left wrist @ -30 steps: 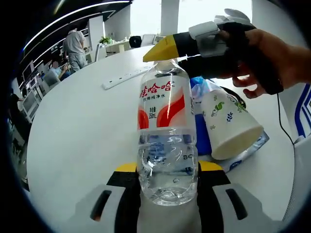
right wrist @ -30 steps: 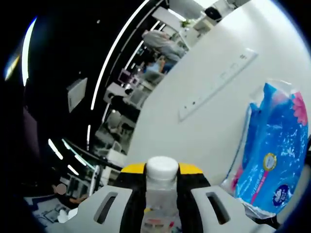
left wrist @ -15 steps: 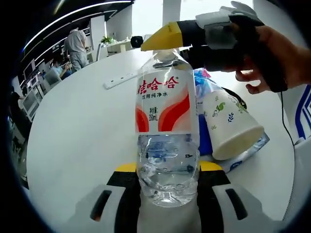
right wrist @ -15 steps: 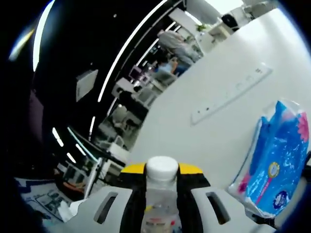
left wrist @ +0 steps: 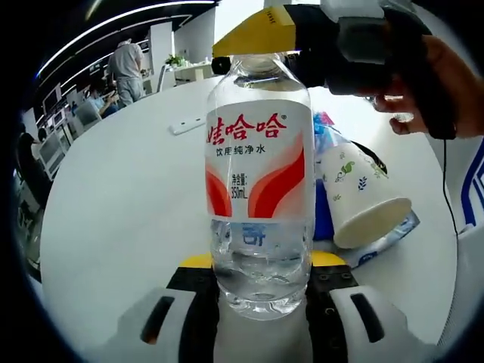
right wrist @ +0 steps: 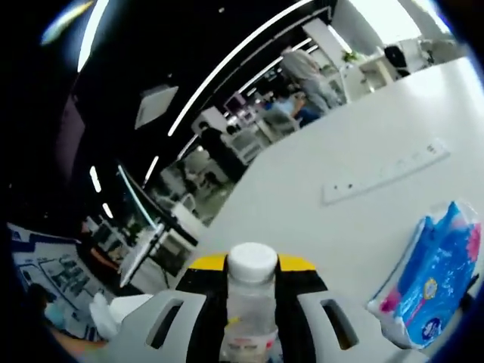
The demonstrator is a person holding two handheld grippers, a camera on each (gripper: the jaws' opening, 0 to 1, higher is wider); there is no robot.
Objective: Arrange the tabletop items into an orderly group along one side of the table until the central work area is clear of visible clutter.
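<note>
While the water bottle (left wrist: 259,189) stands upright between the left claw (left wrist: 261,276) jaws, its base sits down in the gap and the very bottom edge is hidden by the jaw housing. Left claw holds the bottle low on the clear water-filled part. Right claw (left wrist: 261,34) comes in at the top of the left gripper view, yellow tip at the bottle neck, so the cap is covered there. A hand (left wrist: 446,83) grips that tool, partly cut off at the edge.

In the right gripper view the white cap (right wrist: 250,261) and bottle neck (right wrist: 248,318) rise between the right claw (right wrist: 250,291) jaws, clamped around the neck just under the cap; the bottle body is cut off at the bottom.

Label reads red Chinese characters, then smaller dark characters, then "350mL" with tiny print too small to read; red swoosh shapes flank it. Blurry blue marks show through the water, unreadable.

Paper cup (left wrist: 361,193) lies tilted just beside the bottle on its right, with a green leaf print, mouth facing the camera. It rests on a blue tissue pack (left wrist: 386,234), mostly hidden behind cup and bottle. The tissue pack (right wrist: 427,283) shows blue with pink and a round yellow sticker in the right gripper view, writing unreadable.

White power strip (left wrist: 198,121) lies well apart on the white bench (left wrist: 121,219); the same power strip (right wrist: 386,172) appears on the bench (right wrist: 302,204). Background office, people and desks too blurred to make out.
</note>
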